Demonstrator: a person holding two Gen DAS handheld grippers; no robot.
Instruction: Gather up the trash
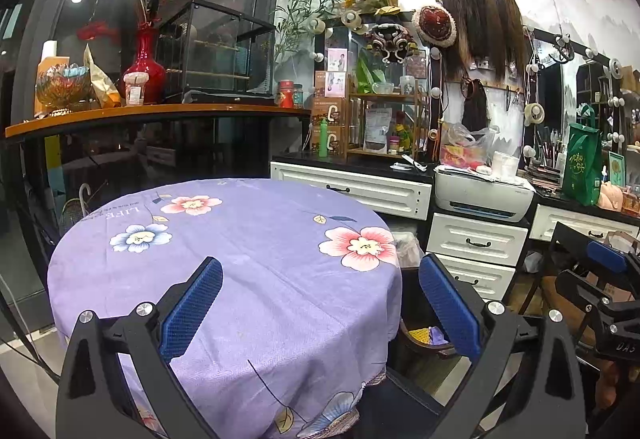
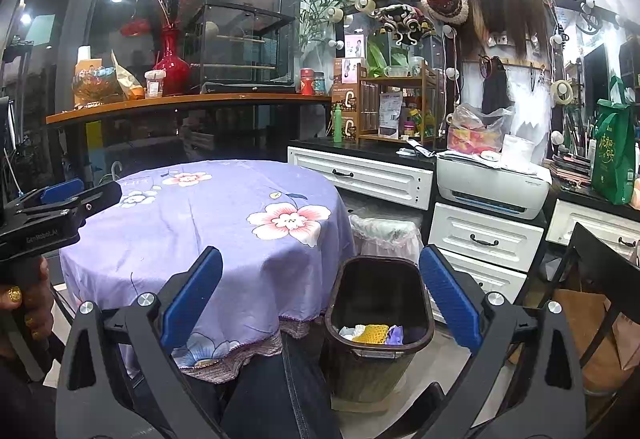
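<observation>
Trash [image 2: 374, 333] lies inside the dark bin [image 2: 416, 299] beside the cloth-covered surface [image 2: 200, 223]. Left gripper [image 1: 320, 303] and right gripper [image 2: 320, 301]: fingers spread wide, holding nothing.

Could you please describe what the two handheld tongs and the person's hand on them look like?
Both tongs, left and right, have black angular frames, silver round bolts and two fingers faced with blue textured pads. The left body carries white lettering. The hand gripping its black handle wears gold rings.
</observation>
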